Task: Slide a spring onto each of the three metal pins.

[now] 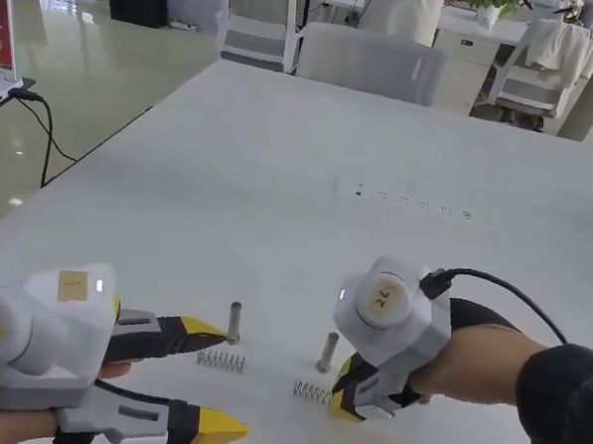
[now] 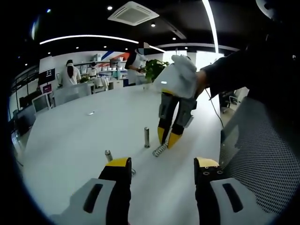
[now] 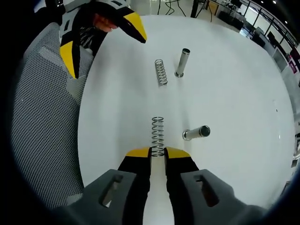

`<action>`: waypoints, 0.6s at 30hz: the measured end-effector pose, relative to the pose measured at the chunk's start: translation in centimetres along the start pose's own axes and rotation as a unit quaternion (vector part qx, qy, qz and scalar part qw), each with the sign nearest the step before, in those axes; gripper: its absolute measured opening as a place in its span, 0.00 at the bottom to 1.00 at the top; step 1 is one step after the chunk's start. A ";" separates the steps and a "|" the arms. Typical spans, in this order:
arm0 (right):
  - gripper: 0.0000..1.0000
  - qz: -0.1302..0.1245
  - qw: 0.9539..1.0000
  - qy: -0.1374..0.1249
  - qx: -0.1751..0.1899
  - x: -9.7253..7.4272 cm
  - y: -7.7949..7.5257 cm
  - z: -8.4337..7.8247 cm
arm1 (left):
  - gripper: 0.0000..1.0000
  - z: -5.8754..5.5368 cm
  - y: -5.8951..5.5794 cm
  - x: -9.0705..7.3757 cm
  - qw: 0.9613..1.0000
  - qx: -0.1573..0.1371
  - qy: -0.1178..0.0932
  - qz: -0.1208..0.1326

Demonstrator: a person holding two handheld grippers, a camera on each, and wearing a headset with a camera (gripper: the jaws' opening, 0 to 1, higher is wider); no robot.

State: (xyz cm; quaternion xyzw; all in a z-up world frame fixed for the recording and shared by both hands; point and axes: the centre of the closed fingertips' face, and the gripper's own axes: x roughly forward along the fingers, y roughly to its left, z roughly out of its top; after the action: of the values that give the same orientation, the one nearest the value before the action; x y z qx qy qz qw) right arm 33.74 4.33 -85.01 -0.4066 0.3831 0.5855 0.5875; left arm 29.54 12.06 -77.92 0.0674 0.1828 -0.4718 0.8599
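In the head view the right gripper's [image 1: 345, 398] yellow tips are mostly hidden under its own white body. The left gripper [image 1: 225, 379] is cut off by the bottom edge.

The right gripper view shows that gripper clenched on the near end of a thin coiled steel spring [image 3: 157, 132]. The held end is hidden between the pads. The rest of the spring lies flat on the white tabletop [image 3: 234, 84], running straight ahead of the tips.

Just right of that spring, ahead of the jaws, stands a short grey metal pin [image 3: 196, 133]. Farther ahead stands a second grey metal pin [image 3: 182, 62], with a second loose steel spring [image 3: 161, 71] lying just to its left, not touching it.

The left gripper is released, its jaws wide apart with nothing between them. The loose spring lies near its tips. In the left gripper view that spring is mostly hidden behind one jaw tip and hard to make out.

Counted, there are two springs and two pins, and neither pin carries a spring.
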 end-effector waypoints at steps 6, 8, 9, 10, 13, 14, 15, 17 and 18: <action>0.13 0.003 1.000 -0.018 -0.007 -2.8 1.1 1.1 | 0.49 0.9 -0.6 0.5 1.000 0.016 0.003 -0.019; 0.13 0.003 1.000 -0.024 -0.011 -3.8 1.6 1.4 | 0.48 1.3 -0.9 0.8 0.999 0.022 0.003 -0.027; 0.13 0.002 0.999 -0.029 -0.013 -4.3 1.8 1.7 | 0.47 1.6 -1.1 1.0 0.999 0.028 0.002 -0.034; 0.13 0.002 0.999 -0.031 -0.014 -4.7 1.9 1.8 | 0.47 1.7 -1.2 1.1 0.999 0.029 0.002 -0.036; 0.13 0.003 0.999 -0.033 -0.024 -6.0 2.7 2.1 | 0.47 2.3 -1.8 1.7 0.998 0.040 0.001 -0.050; 0.13 0.004 0.999 -0.034 -0.026 -6.3 2.9 2.3 | 0.47 2.4 -1.9 1.8 0.998 0.043 0.002 -0.054; 0.13 0.004 0.999 -0.036 -0.029 -6.7 3.1 2.4 | 0.47 2.6 -2.2 2.1 0.997 0.047 0.002 -0.059; 0.13 0.002 0.999 -0.042 -0.034 -7.2 3.4 2.8 | 0.46 2.8 -2.5 2.3 0.996 0.053 0.004 -0.067; 0.13 0.003 0.998 -0.044 -0.034 -7.4 3.5 2.9 | 0.46 3.0 -2.7 2.5 0.996 0.058 0.005 -0.072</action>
State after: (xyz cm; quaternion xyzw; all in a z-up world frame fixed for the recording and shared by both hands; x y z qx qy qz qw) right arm 29.97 4.20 -77.12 -0.3993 0.3377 0.6173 0.5877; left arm 29.22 7.73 -75.94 0.1063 0.1637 -0.5417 0.8176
